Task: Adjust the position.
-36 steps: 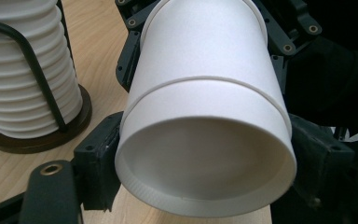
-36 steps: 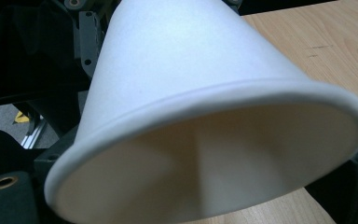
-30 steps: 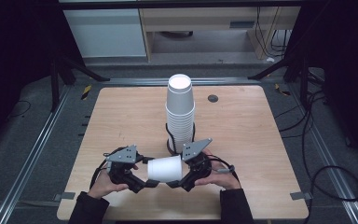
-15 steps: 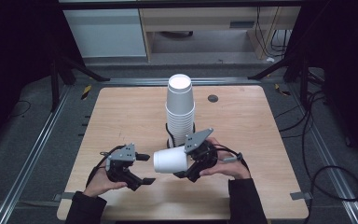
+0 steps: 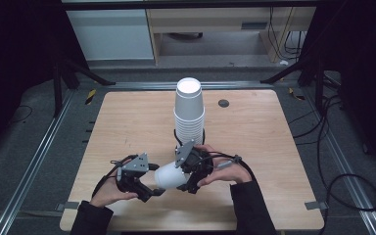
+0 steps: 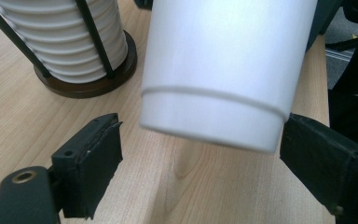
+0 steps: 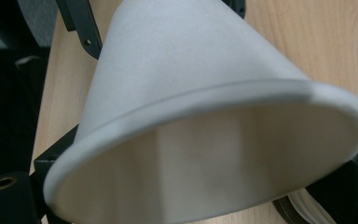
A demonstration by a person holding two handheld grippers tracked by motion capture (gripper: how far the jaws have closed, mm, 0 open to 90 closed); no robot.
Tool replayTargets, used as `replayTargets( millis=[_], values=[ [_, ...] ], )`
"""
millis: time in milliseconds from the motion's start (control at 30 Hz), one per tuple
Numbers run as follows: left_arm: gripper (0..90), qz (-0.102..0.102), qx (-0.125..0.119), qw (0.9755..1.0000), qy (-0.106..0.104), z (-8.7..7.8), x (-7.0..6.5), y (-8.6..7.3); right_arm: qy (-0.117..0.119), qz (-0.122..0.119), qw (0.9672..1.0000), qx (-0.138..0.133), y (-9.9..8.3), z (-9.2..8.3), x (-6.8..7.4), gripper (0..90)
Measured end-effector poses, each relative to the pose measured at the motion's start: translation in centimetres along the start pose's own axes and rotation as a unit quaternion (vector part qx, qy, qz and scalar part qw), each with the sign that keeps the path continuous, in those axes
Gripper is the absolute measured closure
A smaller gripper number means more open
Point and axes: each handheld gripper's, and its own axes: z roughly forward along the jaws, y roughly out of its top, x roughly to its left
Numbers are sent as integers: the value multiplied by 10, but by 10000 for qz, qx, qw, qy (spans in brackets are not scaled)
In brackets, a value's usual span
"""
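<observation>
A white paper cup [image 5: 169,176] lies on its side in the air over the table's front. My right gripper [image 5: 186,177] is shut on its rim end, and the right gripper view looks into the squashed mouth of the cup [image 7: 200,116]. My left gripper [image 5: 155,180] stands open around the cup's base; in the left gripper view the cup [image 6: 223,70] hangs between the two black pads [image 6: 93,156] with gaps on both sides. Behind stands a tall stack of upturned white cups [image 5: 189,108] in a black wire holder [image 6: 91,79].
The light wooden table [image 5: 254,147] has a small dark round disc [image 5: 223,103] at its back right. Metal rails and cables [image 5: 342,181] run along the floor on both sides. A dark frame and a cabinet stand beyond the far edge.
Half a second ago the right gripper had carried the cup a little up and right, away from the left gripper. It is now back down and left, base between the left jaws.
</observation>
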Motion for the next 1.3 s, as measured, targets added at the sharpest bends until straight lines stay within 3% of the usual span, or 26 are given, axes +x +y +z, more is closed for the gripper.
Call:
replayTargets(
  millis=[333,600,933,1100,1300],
  values=[
    [142,92,146,9998,-60,6,-2,0,120,-164,9998,70,10,14,2,82],
    [215,168,140,9997,-83,7,-4,1,196,-165,9997,-33,14,16,3,82],
    [228,198,143,9996,-124,5,-5,1,236,-105,9995,-171,11,17,2,64],
    [229,153,60,9998,-123,0,-3,0,199,4,9989,-435,9,10,1,44],
    [228,46,7,10000,0,-5,3,-3,40,276,9955,-906,-1,-11,-2,43]
  ],
)
